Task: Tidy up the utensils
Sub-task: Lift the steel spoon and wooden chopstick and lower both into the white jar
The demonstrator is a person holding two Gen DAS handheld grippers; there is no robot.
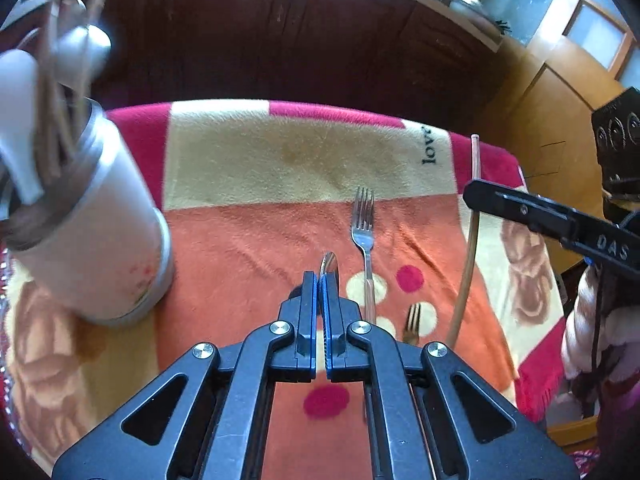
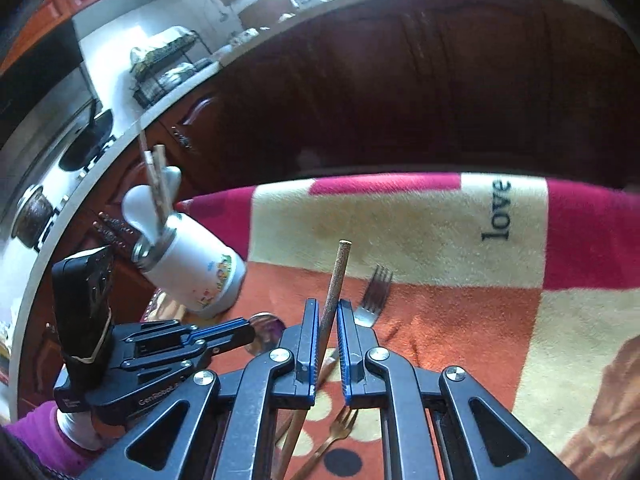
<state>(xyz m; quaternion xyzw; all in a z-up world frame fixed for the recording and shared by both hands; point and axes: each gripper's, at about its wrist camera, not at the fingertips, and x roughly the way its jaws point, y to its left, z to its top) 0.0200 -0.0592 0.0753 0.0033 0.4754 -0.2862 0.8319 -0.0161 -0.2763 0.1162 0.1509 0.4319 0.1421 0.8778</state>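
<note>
A white utensil holder (image 1: 100, 236) stands at the left on the blanket, with white spoons and chopsticks in it; it also shows in the right wrist view (image 2: 196, 272). My left gripper (image 1: 319, 280) is shut on a metal spoon (image 1: 330, 264), whose bowl pokes past the fingertips; the spoon also shows in the right wrist view (image 2: 264, 330). My right gripper (image 2: 328, 306) is shut on a brown chopstick (image 2: 336, 280), held tilted above the blanket; the chopstick also shows in the left wrist view (image 1: 470, 240). A silver fork (image 1: 364, 236) and a small gold fork (image 1: 412, 320) lie on the blanket.
The blanket (image 1: 280, 168) is red, cream and orange with the word "love". Dark wooden cabinets (image 1: 280, 40) stand behind it. A kitchen counter with a dish rack (image 2: 168, 64) is at the far left of the right wrist view.
</note>
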